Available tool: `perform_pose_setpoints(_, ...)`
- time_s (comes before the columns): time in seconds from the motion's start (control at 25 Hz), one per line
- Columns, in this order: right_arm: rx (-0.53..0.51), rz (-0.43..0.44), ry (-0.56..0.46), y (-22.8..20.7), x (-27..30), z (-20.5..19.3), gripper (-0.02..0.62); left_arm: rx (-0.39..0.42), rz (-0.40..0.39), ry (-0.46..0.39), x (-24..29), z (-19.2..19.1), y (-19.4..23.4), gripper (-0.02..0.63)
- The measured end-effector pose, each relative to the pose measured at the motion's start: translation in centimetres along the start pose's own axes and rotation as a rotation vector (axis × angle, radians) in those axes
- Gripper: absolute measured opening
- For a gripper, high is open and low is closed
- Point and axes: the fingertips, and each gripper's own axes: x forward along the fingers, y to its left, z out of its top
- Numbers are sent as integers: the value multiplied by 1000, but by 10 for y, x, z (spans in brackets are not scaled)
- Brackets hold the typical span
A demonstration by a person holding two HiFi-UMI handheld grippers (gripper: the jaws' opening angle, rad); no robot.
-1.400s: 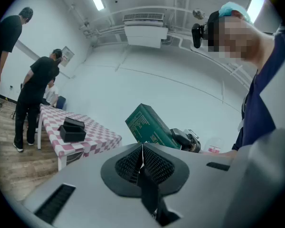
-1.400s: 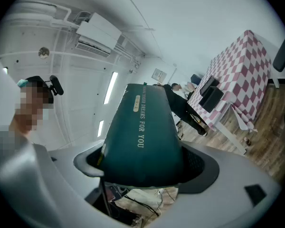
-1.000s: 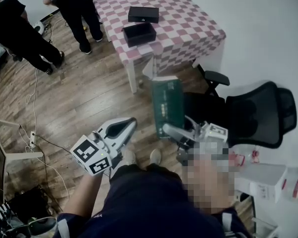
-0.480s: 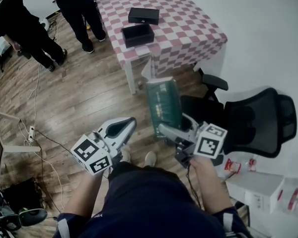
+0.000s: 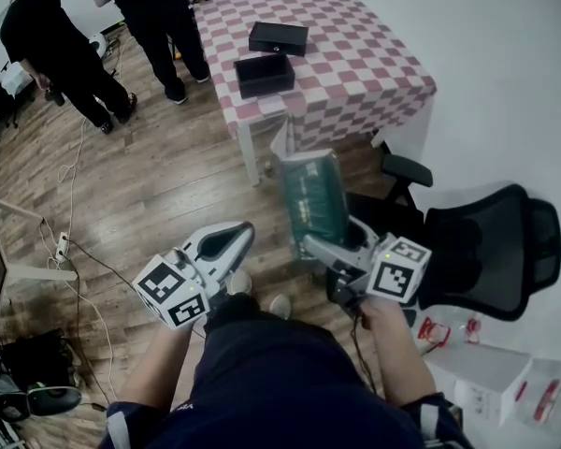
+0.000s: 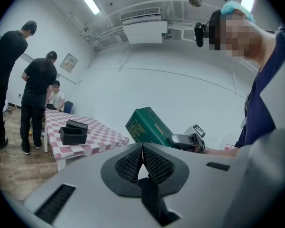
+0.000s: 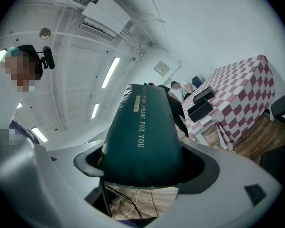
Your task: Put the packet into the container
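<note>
- Packet [image 5: 310, 199], green and soft-sided, clamped at its lower end between the jaws of the right gripper [image 5: 323, 248]; held upright in the air over the wooden floor [image 5: 150, 185], well short of the table [image 5: 365, 59].
- Seen along the right gripper's own jaws: packet filling the gap between them, pinched from both sides, print running up its face.
- Left gripper [image 6: 142, 152] empty, jaws pressed together with nothing between them, carried low beside the right one and touching nothing.
- Judged progress: pickup done, carry under way; still left are the approach to the table, lowering the packet in, and letting go.
- Container [image 5: 264, 73], an open black box, sitting near the front edge of the checked tablecloth; interior dark, nothing visible inside, so apparently not yet filled.
- Just behind it, a flat black box [image 5: 278, 37], closed or perhaps a lid; cannot tell which.
- Further out: black office chair [image 5: 481, 246] to the right, near the white wall; two people in dark clothes [image 5: 51, 50] standing beyond the table's far left corner.
</note>
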Motion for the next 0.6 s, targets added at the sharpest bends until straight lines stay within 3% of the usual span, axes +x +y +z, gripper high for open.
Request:
perform_pose_setpoints(0.32, -1, -32, 19, -42, 26, 22, 439, -18, 13, -7, 29, 7, 44, 28)
perform_pose_setpoints(0.6, -17, -76, 27, -95, 81, 59, 439, -42, 5, 8, 66, 18, 124, 26)
